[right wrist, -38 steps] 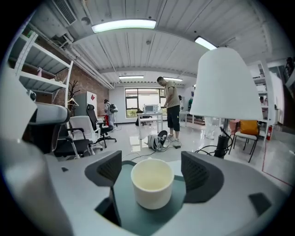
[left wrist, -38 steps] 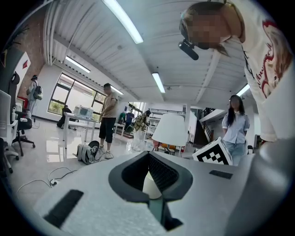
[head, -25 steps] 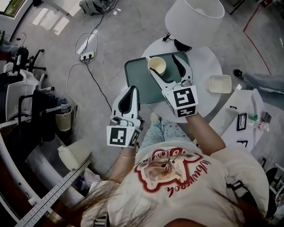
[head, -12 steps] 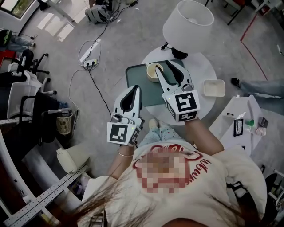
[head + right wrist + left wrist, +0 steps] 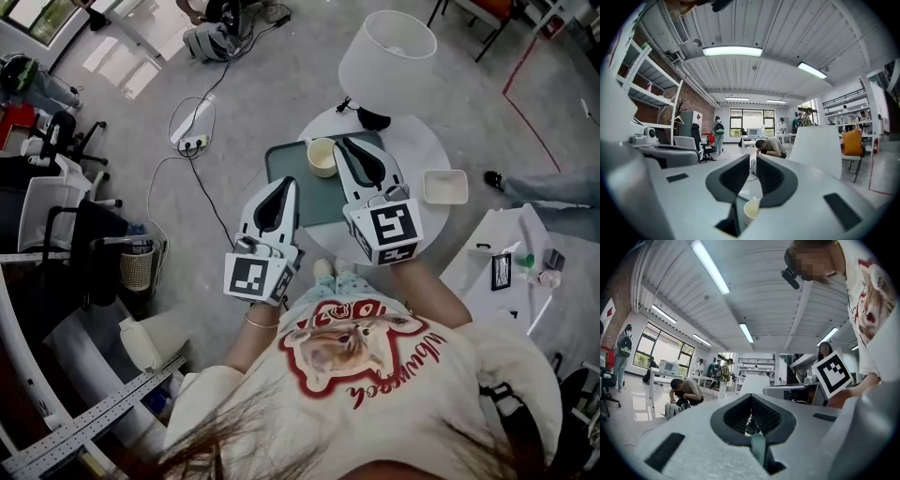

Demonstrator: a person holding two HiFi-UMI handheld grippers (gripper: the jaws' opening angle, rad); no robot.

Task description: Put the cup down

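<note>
Right tongs (image 5: 347, 142), just closed empty, near cup (image 5: 322, 157)

On my feed the left hand-held gripper (image 5: 285, 186) shows a pale grey shell of matt, faintly grainy plastic. Its inner pads (image 5: 761, 417) look like dark, ribbed rubber. The cup (image 5: 322, 157) is cream and matt; paper or plastic, I can't tell. The green tray (image 5: 283, 157) reads as smooth plastic with a soft sheen. The round desk (image 5: 422, 141) has a smooth white top. The lampshade (image 5: 386, 52) is white, matt and cloth-like. The grey floor (image 5: 272, 94) looks like polished concrete, glossy where light falls. My operator's shirt (image 5: 375, 394) is soft printed cloth.
</note>
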